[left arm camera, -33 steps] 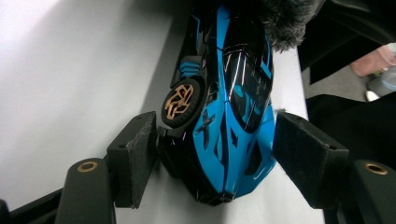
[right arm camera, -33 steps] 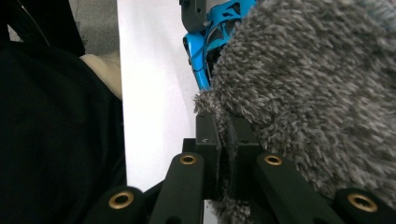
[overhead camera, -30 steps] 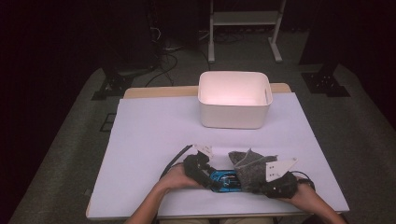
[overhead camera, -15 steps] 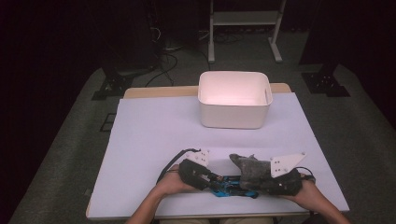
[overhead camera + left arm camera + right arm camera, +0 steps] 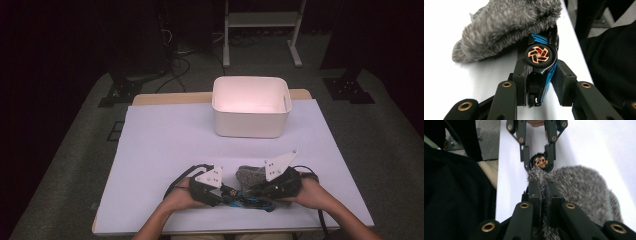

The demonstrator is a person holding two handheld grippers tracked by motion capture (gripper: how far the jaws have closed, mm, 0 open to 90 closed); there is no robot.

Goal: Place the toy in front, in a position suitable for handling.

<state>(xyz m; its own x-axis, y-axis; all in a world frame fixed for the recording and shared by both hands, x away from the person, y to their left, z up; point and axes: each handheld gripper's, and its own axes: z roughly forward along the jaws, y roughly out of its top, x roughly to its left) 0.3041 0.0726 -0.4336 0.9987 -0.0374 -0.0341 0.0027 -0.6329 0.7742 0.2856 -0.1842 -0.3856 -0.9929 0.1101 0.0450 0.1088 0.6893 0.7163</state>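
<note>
left gripper [image 5: 537, 82] just closing, pinching blue toy car [image 5: 542, 62] | right gripper [image 5: 546, 202] pinching grey furry cloth [image 5: 579, 187] | tip: be peeling the cloth upward gently, keeping the car clamped steady on the table [image 5: 165, 145]

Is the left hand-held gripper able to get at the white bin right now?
Probably not yet. The left hand-held gripper is shut on the blue toy car, and the white bin sits far across the table, though nothing stands between.

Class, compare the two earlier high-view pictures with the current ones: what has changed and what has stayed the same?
The left gripper has just closed its jaws onto the blue toy car. The right gripper, clamped on the grey furry cloth, has lifted slightly. The white bin and table stayed put.
</note>
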